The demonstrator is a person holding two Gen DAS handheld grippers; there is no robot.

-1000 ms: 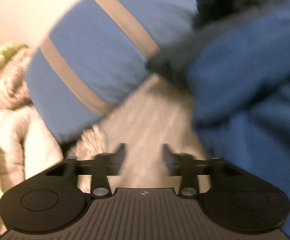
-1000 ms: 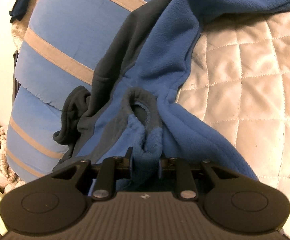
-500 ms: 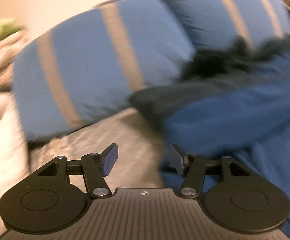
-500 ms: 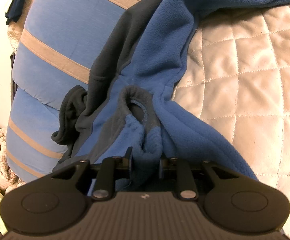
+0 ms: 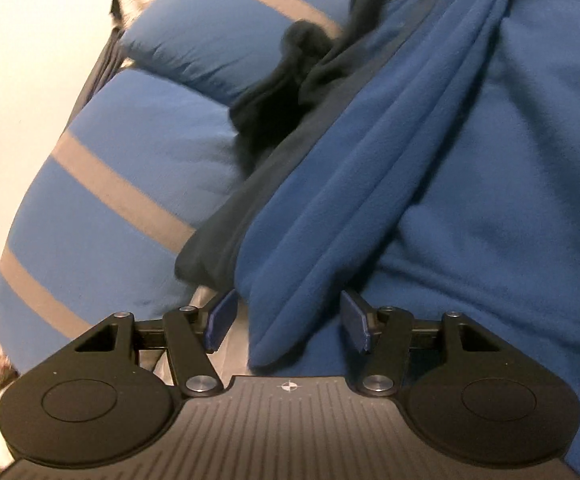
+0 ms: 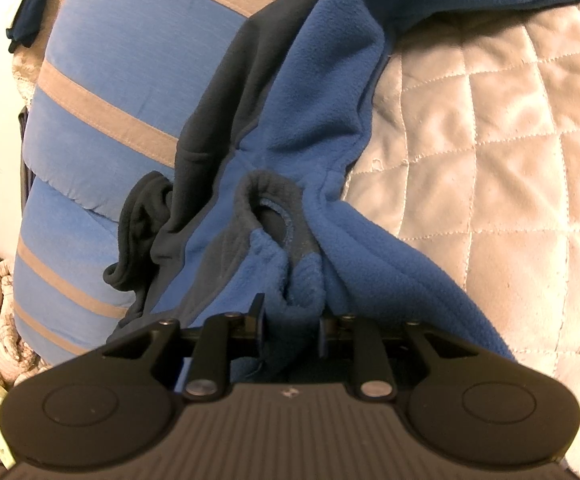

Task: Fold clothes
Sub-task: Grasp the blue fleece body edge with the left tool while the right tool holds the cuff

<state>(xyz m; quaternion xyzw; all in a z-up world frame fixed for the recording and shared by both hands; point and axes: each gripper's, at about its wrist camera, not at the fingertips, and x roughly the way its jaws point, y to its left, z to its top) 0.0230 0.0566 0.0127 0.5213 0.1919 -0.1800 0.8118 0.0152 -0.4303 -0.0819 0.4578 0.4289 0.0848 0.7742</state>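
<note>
Right gripper [image 6: 290,320] clamps the blue fleece [image 6: 322,80]; left gripper [image 5: 286,320] gapes around a fleece fold [image 5: 330,240] running up-right, away from the striped pillow [image 5: 110,208].

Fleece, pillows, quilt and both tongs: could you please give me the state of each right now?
Blue fleece: unfolded, bunched, draped from the quilt up against the pillows.
Right tongs: shut on a gathered wad of the fleece.
Left tongs: open, a fleece fold between the pads, not pressed.
Striped pillows: stacked, fleece leaning on them.
Quilt: spread flat, partly covered by the fleece.
</note>
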